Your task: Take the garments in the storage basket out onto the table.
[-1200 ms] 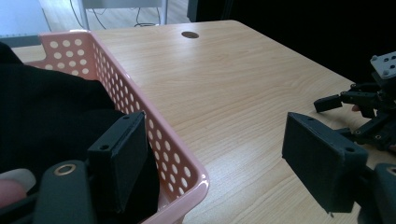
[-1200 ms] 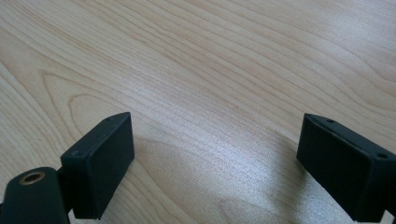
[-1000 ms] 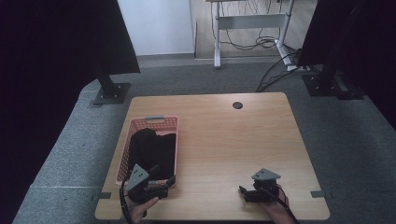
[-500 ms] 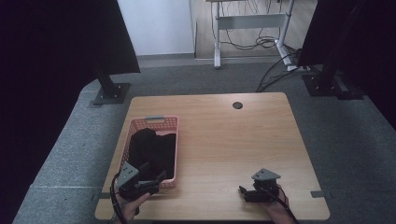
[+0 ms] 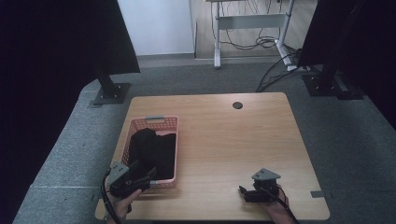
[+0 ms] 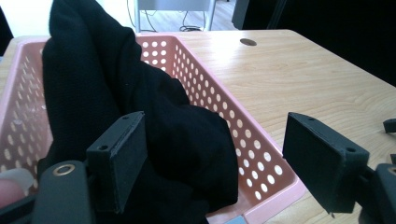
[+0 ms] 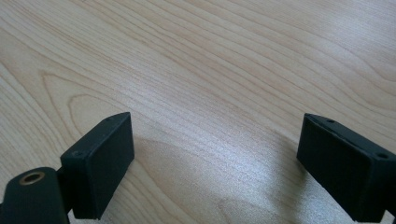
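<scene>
Nearest the person's edge of the light wooden table (image 5: pixel 224 140), the left claw (image 5: pixel 142 176) sits at the near end of the pink perforated plastic basket (image 5: pixel 150 122), held by a hand (image 5: pixel 122 203) that comes in from the bottom of the high view. In the left gripper view its jaws stand wide apart: one black pad lies against the black cloth, the other hangs outside the basket's right wall, over the bare table. The near right corner of the basket falls between the two jaws, and they close on nothing.

Further right along the same near edge, the right claw (image 5: pixel 242 191) rests low over the wood, well apart from the basket, its grey three-cornered plate on top and its cable trailing back over the hand (image 5: pixel 275 212). The right gripper view shows its jaws spread wide too, with plain wood grain and a soft shadow between them.

The crumpled black cloth (image 6: pixel 140 107) lies inside the basket, heaped higher than the rim toward the far left and sloping down to the near corner. The basket stands on the left part of the table, its long side running away from the person.

Beyond it, near the far edge, a small round dark cable hole (image 5: pixel 237 105) is set in the tabletop.
</scene>
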The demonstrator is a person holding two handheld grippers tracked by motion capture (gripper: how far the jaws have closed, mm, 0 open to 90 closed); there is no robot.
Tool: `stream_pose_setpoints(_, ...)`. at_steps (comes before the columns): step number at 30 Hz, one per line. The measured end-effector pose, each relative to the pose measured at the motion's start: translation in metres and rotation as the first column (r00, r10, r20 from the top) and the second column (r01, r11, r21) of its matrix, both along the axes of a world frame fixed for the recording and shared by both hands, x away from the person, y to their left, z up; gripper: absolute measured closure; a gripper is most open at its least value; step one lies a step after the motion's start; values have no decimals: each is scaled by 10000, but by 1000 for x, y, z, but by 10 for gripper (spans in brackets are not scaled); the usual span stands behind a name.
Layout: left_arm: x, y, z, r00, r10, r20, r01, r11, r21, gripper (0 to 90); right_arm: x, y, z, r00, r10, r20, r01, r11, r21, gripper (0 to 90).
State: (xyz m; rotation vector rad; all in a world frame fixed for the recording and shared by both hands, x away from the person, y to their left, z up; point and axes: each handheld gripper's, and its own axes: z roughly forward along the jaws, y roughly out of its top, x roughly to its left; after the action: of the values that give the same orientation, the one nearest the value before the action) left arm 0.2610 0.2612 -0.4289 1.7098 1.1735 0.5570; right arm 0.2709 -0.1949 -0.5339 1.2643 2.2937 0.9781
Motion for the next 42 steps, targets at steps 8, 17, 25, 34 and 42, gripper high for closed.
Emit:
stream_pose_setpoints(8,3,13,-2,9992,388,-115,-388,9992,-25,219,0,0,0,10000,-1,-1,1,10000,1,105)
stream_pose_setpoints(17,6,17,-5,9981,564,-241,-564,9984,12,219,0,0,0,10000,-1,2,1,10000,-2,105)
stream_pose_setpoints(25,8,24,-8,9962,801,-349,-802,9968,-21,219,0,0,0,10000,-4,2,4,10000,-2,105)
stream_pose_setpoints(34,11,32,-11,9906,1282,-466,-1285,9917,-20,220,0,0,0,10000,15,0,-15,10000,4,105)
stream_pose_setpoints(42,17,37,-15,9862,1482,-732,-1485,9889,11,220,0,0,0,10000,14,5,-14,10000,-3,106)
